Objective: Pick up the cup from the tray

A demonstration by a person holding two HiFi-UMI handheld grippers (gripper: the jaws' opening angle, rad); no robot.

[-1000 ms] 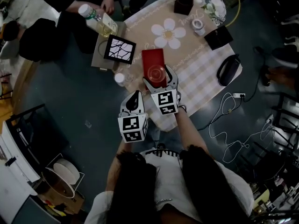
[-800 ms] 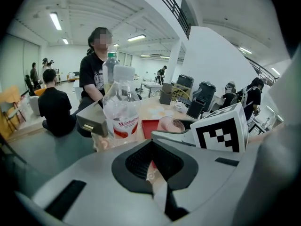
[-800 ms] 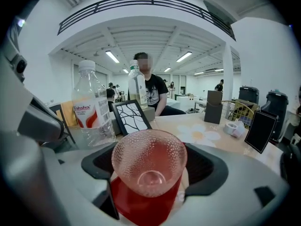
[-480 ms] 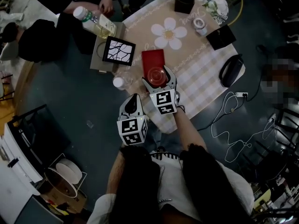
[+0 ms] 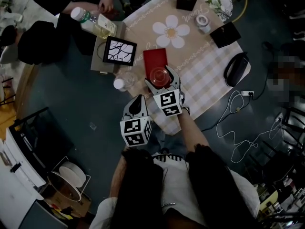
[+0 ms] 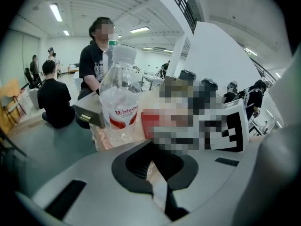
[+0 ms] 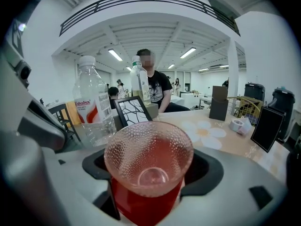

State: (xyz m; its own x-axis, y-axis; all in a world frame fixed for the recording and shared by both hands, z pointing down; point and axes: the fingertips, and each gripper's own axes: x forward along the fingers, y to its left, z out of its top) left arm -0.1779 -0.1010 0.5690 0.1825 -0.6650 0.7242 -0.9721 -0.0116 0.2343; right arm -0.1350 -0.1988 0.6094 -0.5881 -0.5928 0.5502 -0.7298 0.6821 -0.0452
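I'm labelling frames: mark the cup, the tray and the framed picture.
cup (image 7: 148, 157), right gripper view, inner wall.
tray (image 5: 155, 58), head view, bare far end.
framed picture (image 5: 120, 50), head view, its middle.

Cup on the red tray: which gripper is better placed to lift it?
Right. The right gripper already has its jaws on either side of the cup on the tray. The left gripper sits farther back and to the side, jaws together.
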